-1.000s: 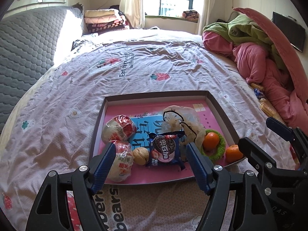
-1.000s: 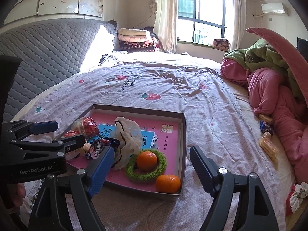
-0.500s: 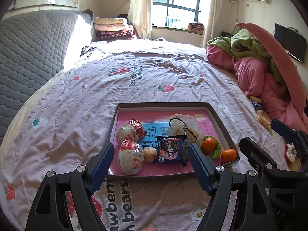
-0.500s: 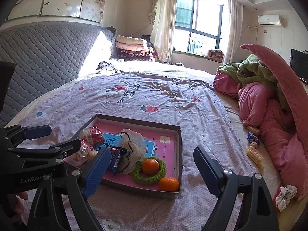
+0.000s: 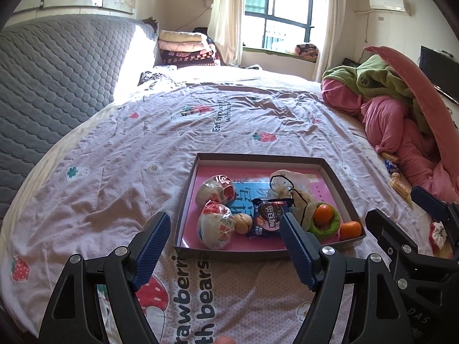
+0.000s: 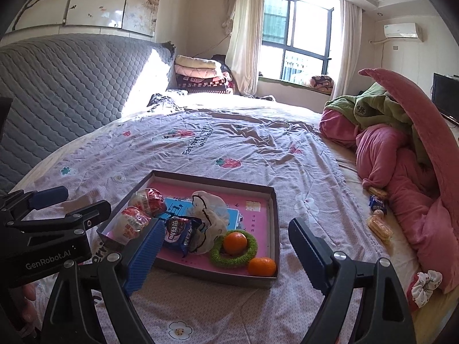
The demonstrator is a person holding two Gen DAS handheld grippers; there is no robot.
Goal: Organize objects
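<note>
Pink blankets (image 6: 401, 154) heaped near the tray (image 6: 274, 229).

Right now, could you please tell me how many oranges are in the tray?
2: one orange sits inside the green ring; the other orange lies in the tray's near right corner. None seems hidden.

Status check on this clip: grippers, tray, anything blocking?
Left gripper open, empty. Right gripper open, empty. Tray on the bed, packed: snack packets, oranges, green ring. Nothing blocking; loose snacks lie right of the tray.
</note>
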